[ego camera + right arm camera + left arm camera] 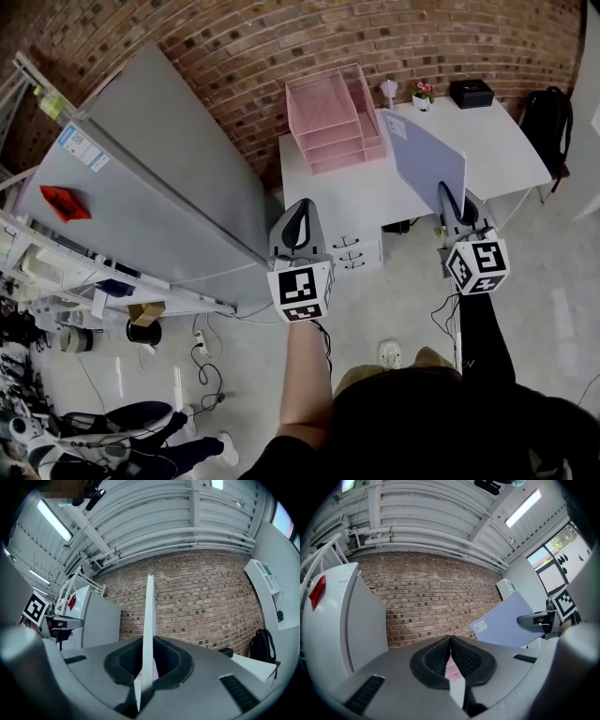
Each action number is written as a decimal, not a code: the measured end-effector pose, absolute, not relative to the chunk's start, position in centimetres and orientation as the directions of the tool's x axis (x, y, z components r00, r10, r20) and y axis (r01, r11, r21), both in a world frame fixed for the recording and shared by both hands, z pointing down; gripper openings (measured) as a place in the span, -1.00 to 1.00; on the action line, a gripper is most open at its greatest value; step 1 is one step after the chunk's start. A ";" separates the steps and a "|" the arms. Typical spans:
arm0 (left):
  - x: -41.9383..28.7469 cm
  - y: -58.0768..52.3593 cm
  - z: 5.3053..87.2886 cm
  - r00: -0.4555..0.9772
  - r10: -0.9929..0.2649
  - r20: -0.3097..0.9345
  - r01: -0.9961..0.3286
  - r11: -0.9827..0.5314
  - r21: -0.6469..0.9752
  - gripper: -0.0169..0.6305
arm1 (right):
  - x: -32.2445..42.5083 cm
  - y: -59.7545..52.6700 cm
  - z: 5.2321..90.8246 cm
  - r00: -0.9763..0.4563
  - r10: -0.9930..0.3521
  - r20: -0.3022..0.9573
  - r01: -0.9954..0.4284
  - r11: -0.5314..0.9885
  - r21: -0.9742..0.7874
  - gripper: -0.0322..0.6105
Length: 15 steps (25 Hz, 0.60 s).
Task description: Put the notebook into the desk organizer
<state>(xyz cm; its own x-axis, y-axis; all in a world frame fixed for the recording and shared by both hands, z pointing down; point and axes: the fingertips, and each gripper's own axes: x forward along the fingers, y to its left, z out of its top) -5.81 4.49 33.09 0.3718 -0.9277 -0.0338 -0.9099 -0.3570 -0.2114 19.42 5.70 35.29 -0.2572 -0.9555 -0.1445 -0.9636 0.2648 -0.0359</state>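
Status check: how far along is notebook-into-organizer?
Done: notebook picked up, right gripper shut on its edge. In hand: it hangs in the air, short of the white desk. Remaining: reach the pink desk organizer, slide it into a tray, release. Left gripper shut, empty.

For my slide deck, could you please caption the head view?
Right gripper holds a notebook before the pink desk organizer; left gripper shut, empty.

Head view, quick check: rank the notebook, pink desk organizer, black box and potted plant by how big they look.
1. pink desk organizer and notebook: these look about alike. The notebook is held up nearer the camera, so I won't rank the two.
2. black box
3. potted plant
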 end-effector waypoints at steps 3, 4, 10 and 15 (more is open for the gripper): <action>-5.4 3.8 33.2 0.375 -0.927 -0.031 -0.908 -0.361 -0.213 -0.90 | 19.9 4.8 35.1 -0.250 -0.956 -0.157 -0.965 0.259 -0.040 -0.76; -5.4 3.5 33.2 0.376 -0.926 -0.029 -0.908 -0.361 -0.213 -0.90 | 19.9 4.5 35.0 -0.248 -0.955 -0.161 -0.965 0.258 -0.042 -0.76; -6.1 2.5 33.3 0.366 -0.930 -0.025 -0.911 -0.353 -0.214 -0.90 | 19.4 3.2 34.9 -0.254 -0.953 -0.165 -0.963 0.266 -0.051 -0.76; -6.7 1.1 33.7 0.365 -0.931 -0.019 -0.912 -0.353 -0.210 -0.90 | 19.0 1.9 35.1 -0.257 -0.953 -0.162 -0.962 0.268 -0.046 -0.76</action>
<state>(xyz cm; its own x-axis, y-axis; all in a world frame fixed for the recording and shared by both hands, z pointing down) -6.73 1.07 33.68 0.3647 -0.9309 -0.0195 -0.9119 -0.3528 -0.2096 18.96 1.93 35.10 -0.2574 -0.9526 -0.1619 -0.9623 0.2679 -0.0462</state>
